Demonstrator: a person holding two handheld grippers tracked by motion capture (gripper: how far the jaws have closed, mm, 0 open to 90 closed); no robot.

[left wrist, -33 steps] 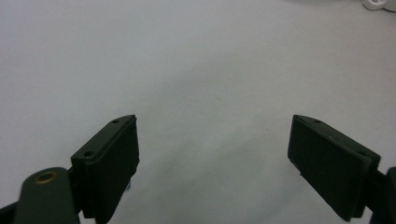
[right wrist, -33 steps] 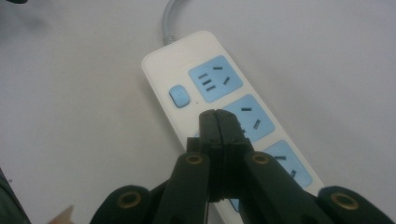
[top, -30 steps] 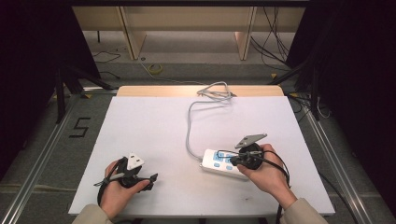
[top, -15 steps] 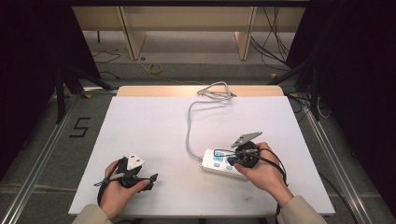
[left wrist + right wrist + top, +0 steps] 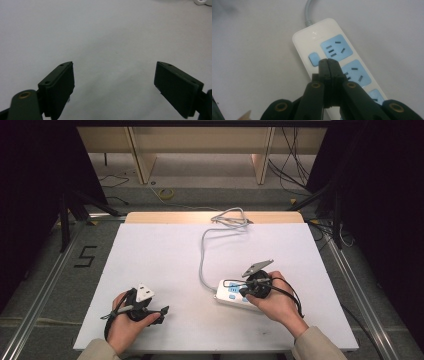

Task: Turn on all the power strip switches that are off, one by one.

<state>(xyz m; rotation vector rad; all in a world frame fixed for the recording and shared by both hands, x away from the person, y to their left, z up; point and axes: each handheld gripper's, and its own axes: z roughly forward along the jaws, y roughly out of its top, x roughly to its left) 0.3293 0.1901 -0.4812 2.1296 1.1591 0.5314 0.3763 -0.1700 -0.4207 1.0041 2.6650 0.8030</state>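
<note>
My right tongs (image 5: 328, 62) are clenched with nothing between them, tips poised over the blue switch (image 5: 314, 59) of the white power strip (image 5: 235, 295), which lies near-right on the table (image 5: 165, 255). My left tongs (image 5: 113, 85) stay released, empty, low over the near-left table.

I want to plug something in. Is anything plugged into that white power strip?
No. The white power strip with blue sockets shows only bare slots.

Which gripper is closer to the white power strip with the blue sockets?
The right gripper. Its shut jaws hang right over the power strip, by the blue switch. The left gripper sits far off on the bare white table, jaws open.
</note>
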